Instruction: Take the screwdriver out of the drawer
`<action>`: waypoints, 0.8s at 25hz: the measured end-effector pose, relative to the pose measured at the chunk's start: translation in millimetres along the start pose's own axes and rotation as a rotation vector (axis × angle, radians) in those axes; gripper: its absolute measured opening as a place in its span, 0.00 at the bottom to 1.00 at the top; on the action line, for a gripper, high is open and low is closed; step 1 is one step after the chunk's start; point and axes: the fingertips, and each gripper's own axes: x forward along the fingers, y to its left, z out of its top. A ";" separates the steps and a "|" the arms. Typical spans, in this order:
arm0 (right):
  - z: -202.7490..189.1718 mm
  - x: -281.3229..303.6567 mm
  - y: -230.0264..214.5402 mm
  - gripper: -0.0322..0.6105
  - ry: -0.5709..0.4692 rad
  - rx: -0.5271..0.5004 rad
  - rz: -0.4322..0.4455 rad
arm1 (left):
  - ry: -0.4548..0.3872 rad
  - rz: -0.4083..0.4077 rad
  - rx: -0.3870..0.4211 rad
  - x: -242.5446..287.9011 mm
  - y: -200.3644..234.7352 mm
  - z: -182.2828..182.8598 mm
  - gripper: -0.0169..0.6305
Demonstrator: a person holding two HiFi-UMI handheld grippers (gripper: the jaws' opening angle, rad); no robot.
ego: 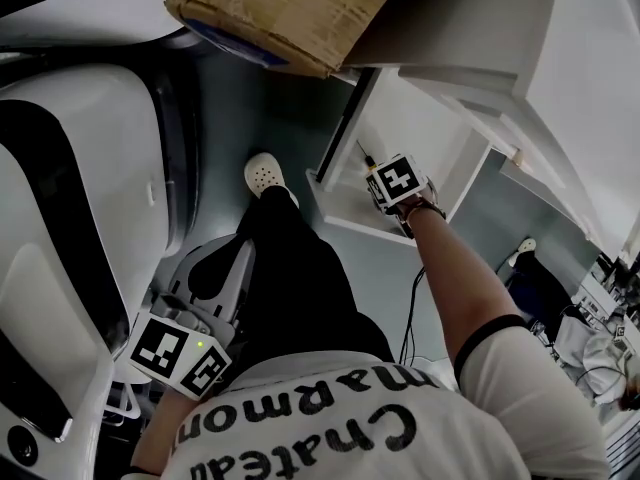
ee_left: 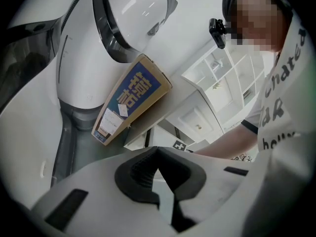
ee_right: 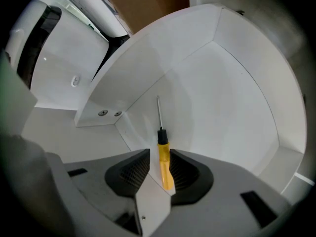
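The screwdriver (ee_right: 164, 164), with a yellow handle and a thin metal shaft, lies on the floor of the open white drawer (ee_right: 222, 98). My right gripper (ee_right: 160, 154) points steeply down into the drawer. Its dark pads stand on either side of the handle, with a narrow gap on the left side. In the head view the right gripper (ego: 385, 180) sits inside the drawer (ego: 340, 213), and the screwdriver's shaft (ego: 366, 156) pokes out beyond it. My left gripper (ee_left: 157, 149) hangs low at my left side (ego: 200, 318), its tips together and nothing in them.
A cardboard box (ego: 290, 13) lies on the surface above the drawer, also seen from the left gripper (ee_left: 133, 100). A large white and black rounded machine body (ego: 80, 198) fills the left. The person's white shoe (ego: 265, 176) stands near the drawer's front.
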 end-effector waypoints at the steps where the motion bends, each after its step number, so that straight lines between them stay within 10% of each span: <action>1: -0.1 1.5 0.1 0.26 0.002 -0.004 -0.003 | 0.002 0.000 0.000 0.0 0.3 -0.3 0.06; 20: 4.0 11.9 0.8 0.18 0.035 -0.051 -0.043 | -0.001 0.011 -0.001 -15.0 10.3 -12.2 0.06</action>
